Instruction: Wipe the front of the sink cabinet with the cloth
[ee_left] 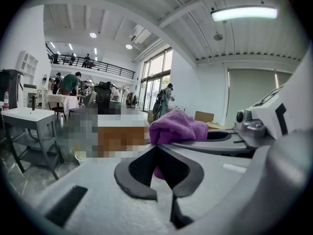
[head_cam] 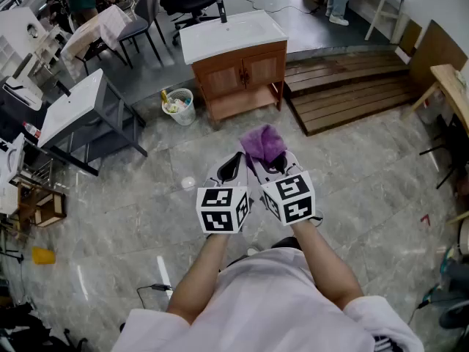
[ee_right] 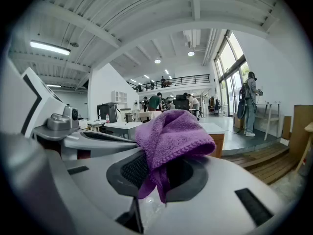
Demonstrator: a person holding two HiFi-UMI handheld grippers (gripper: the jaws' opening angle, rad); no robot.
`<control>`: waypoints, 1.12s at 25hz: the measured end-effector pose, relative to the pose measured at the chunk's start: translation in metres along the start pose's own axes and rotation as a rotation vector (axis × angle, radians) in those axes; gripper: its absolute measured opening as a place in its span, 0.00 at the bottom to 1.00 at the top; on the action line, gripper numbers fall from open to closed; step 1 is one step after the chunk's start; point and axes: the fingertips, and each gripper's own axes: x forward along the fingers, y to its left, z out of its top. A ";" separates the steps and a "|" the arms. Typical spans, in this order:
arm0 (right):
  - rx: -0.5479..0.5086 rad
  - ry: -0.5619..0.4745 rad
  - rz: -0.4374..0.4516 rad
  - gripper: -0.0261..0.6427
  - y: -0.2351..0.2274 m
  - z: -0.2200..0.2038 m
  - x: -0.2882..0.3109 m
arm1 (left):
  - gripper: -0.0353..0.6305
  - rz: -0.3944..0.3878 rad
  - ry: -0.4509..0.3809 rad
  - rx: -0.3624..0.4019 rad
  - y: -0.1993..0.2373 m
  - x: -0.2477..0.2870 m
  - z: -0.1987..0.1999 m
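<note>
Purple terry cloth [head_cam: 262, 144], bunched into a wad, is pinched in the clenched jaws of the right hand-held gripper [head_cam: 272, 164]; just beside it, the left hand-held gripper [head_cam: 231, 169] has its jaws pressed together on nothing. Both hang over a grey stone floor [head_cam: 146, 196], well apart from the brown wooden sink cabinet [head_cam: 242, 75] with its white basin top. Wiping seems not yet begun: the cloth is in hand, but the cabinet's two-door front remains to be reached and wiped.

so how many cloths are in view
1. The purple cloth is clamped in the right gripper, held up well short of the wooden sink cabinet. No other shows, though the cluttered left side could hide one.
</note>
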 end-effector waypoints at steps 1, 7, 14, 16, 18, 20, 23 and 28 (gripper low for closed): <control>0.004 -0.001 -0.003 0.15 0.000 0.001 0.001 | 0.06 -0.002 0.002 -0.001 0.001 0.000 0.000; 0.006 -0.005 -0.006 0.15 -0.001 0.005 0.007 | 0.06 -0.013 0.009 -0.014 0.009 0.007 -0.001; -0.008 0.015 0.007 0.15 -0.032 0.007 0.027 | 0.06 -0.020 0.017 -0.020 0.012 0.042 0.009; -0.012 0.018 0.019 0.15 -0.043 0.007 0.039 | 0.06 -0.011 0.018 -0.019 0.017 0.056 0.012; -0.015 0.021 0.035 0.15 -0.054 0.009 0.054 | 0.06 0.005 0.016 -0.020 0.025 0.072 0.016; -0.022 0.027 0.056 0.15 -0.068 0.010 0.073 | 0.06 0.025 0.015 -0.025 0.035 0.092 0.022; -0.034 0.036 0.088 0.15 -0.095 0.017 0.102 | 0.06 0.052 0.016 -0.029 0.046 0.126 0.035; -0.052 0.056 0.171 0.15 -0.139 0.032 0.155 | 0.06 0.101 0.031 -0.040 0.065 0.188 0.056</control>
